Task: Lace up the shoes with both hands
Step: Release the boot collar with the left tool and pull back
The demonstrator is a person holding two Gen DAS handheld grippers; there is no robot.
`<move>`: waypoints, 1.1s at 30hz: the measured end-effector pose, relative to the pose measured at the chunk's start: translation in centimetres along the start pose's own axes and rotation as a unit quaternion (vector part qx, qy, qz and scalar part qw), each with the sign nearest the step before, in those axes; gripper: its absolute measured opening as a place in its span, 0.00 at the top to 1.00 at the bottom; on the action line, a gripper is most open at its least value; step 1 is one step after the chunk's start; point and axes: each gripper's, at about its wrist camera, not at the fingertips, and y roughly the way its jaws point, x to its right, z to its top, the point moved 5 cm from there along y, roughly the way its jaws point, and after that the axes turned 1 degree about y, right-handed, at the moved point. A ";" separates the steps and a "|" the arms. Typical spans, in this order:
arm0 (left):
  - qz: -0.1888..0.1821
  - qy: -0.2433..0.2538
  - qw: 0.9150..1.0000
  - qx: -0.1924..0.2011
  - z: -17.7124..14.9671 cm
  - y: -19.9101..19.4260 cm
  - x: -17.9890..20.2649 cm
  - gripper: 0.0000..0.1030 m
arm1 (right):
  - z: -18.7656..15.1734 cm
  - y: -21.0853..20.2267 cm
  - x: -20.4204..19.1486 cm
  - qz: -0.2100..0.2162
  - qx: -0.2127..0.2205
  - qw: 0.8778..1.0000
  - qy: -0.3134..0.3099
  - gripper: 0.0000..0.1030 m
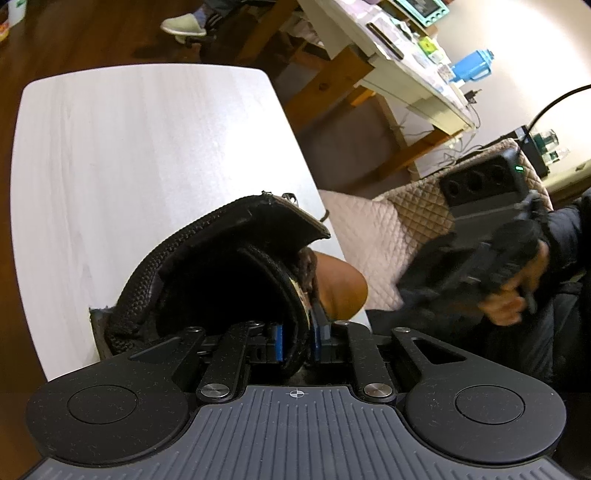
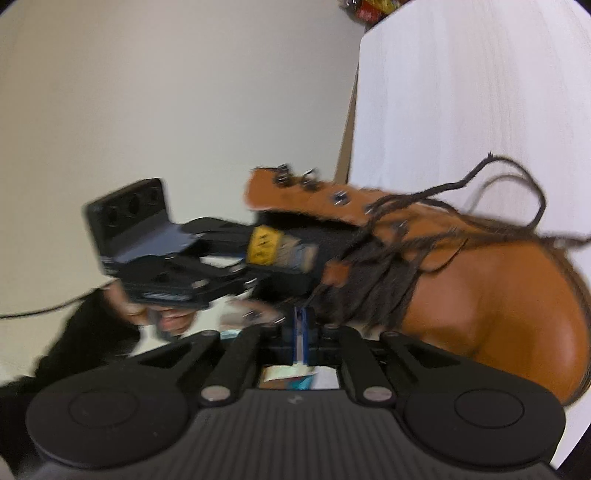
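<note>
A brown leather boot (image 2: pixel 498 314) lies on its side at the edge of a white table (image 2: pixel 461 92), with dark laces (image 2: pixel 443 206) loose and tangled over its eyelet flap (image 2: pixel 314 195). My left gripper (image 1: pixel 299 341) is shut on the boot's black padded tongue (image 1: pixel 221 266), whose yellow label (image 2: pixel 264 245) shows by the left gripper (image 2: pixel 258 254) in the right wrist view. My right gripper (image 2: pixel 301 328) is shut, its blue pads together just under the lace tangle. Blur hides whether a strand is caught between them. In the left wrist view the right gripper (image 1: pixel 410 284) hangs blurred to the right of the boot's toe (image 1: pixel 341 288).
The white table (image 1: pixel 147 166) stretches away beyond the boot. A quilted cushion (image 1: pixel 369 229) lies right of the table edge. Farther back stand a cluttered desk with wooden legs (image 1: pixel 399 66) and a person's slippered foot (image 1: pixel 183 26) on the dark floor.
</note>
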 end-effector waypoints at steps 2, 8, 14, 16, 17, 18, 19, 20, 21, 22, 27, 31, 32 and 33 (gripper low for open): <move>0.009 0.001 1.000 0.002 -0.1 -0.5 0.4 0.86 | -1.3 0.4 -1.5 0.000 -0.027 0.999 -0.024 1.00; 0.041 -0.008 0.998 0.038 -0.8 -3.4 1.3 0.85 | -0.9 -0.5 -0.6 -0.030 0.008 0.999 -0.028 0.84; 0.080 -0.024 0.991 0.103 -2.6 -6.3 3.1 0.82 | 1.7 -0.5 2.4 -0.039 0.034 0.998 0.026 0.81; 0.097 -0.033 0.986 0.130 -3.6 -7.0 4.1 0.77 | 2.0 -0.1 2.7 -0.037 0.031 0.998 0.034 0.81; 0.105 -0.038 0.984 0.141 -4.0 -7.2 4.5 0.75 | 2.1 0.1 2.8 -0.035 0.028 0.998 0.038 0.81; 0.113 -0.042 0.981 0.151 -4.4 -7.5 4.9 0.75 | 2.3 0.3 2.9 -0.034 0.026 0.998 0.042 0.81; 0.120 -0.047 0.979 0.161 -4.8 -7.8 5.2 0.74 | 2.4 0.7 3.1 -0.030 0.020 0.998 0.048 0.81; 0.127 -0.052 0.976 0.169 -5.2 -7.9 5.6 0.74 | 2.5 1.0 3.3 -0.032 0.017 0.998 0.053 0.81; 0.130 -0.057 0.974 0.176 -5.6 -8.0 6.0 0.74 | 2.5 1.2 3.4 -0.033 0.014 0.998 0.055 0.81; 0.131 -0.062 0.973 0.181 -5.9 -8.0 6.3 0.74 | 2.6 1.5 3.6 -0.028 0.010 0.998 0.063 0.81; 0.142 -0.087 0.966 0.196 -8.0 -7.3 8.0 0.65 | 3.0 2.3 3.7 -0.023 0.001 0.997 0.074 0.87; 0.144 -0.095 0.966 0.191 -9.1 -6.0 9.2 0.65 | 2.9 2.6 3.9 -0.025 -0.003 0.997 0.079 0.97; 0.143 -0.097 0.966 0.191 -9.2 -5.8 9.3 0.65 | 2.9 2.6 3.9 -0.021 -0.004 0.996 0.081 0.98; 0.146 -0.099 0.966 0.190 -9.5 -5.5 9.6 0.65 | 2.9 2.5 3.9 -0.020 -0.003 0.996 0.083 0.98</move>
